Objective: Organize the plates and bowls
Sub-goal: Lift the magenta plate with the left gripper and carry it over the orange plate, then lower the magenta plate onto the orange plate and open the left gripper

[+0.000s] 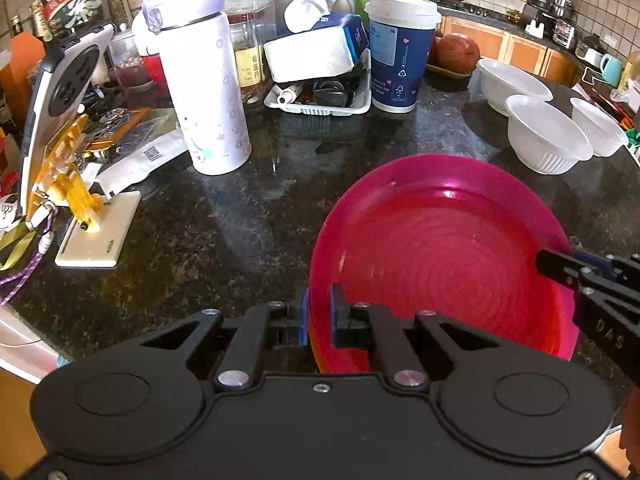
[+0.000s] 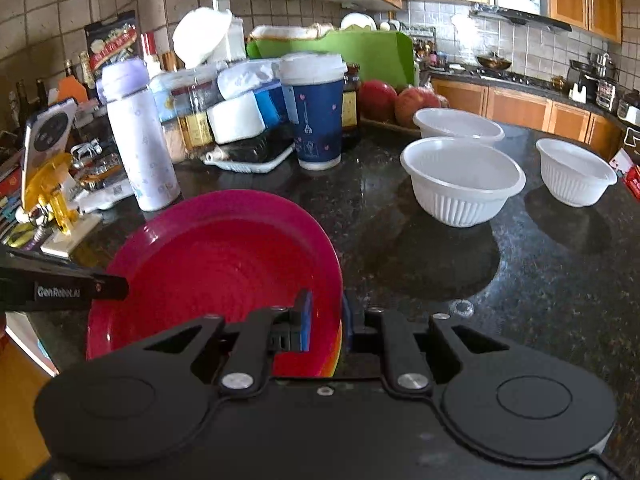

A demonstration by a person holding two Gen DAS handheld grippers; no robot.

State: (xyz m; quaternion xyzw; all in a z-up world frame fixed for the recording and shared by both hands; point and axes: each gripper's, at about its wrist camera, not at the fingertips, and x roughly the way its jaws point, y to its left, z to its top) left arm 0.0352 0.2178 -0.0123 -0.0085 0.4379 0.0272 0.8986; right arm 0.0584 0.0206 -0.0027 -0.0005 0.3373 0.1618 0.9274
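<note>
Left gripper (image 1: pixel 319 316) clamped on the near left rim of the pink plate (image 1: pixel 440 248), one blue pad on each side of the rim. Right gripper (image 2: pixel 325 322) clamped on the same plate's right rim, pads likewise either side; both jaws narrow, closed on the rim. In the right wrist view coloured edges (orange, yellow) show just beneath the pink rim at the clamp, so there may be further plates stacked under it; count cannot be told. Plate sits over the near part of the dark speckled surface (image 1: pixel 248 216); whether it rests on the surface or is lifted clear cannot be told. Beyond the plate, toward the right side of the surface: three white bowls, upright and apart from each other, namely a ribbed bowl (image 2: pixel 462 180) nearest, a wider bowl (image 2: pixel 458 126) behind it, and a smaller ribbed bowl (image 2: pixel 576 172) further right. Left of the plate: tall white bottle (image 1: pixel 208 92) with lilac lid, and a phone on a yellow stand (image 1: pixel 68 184) at the left edge. Far edge: blue paper cup (image 1: pixel 400 52) with white lid, a white tray of clutter (image 1: pixel 320 100), and red fruit (image 2: pixel 396 102) behind the bowls.
</note>
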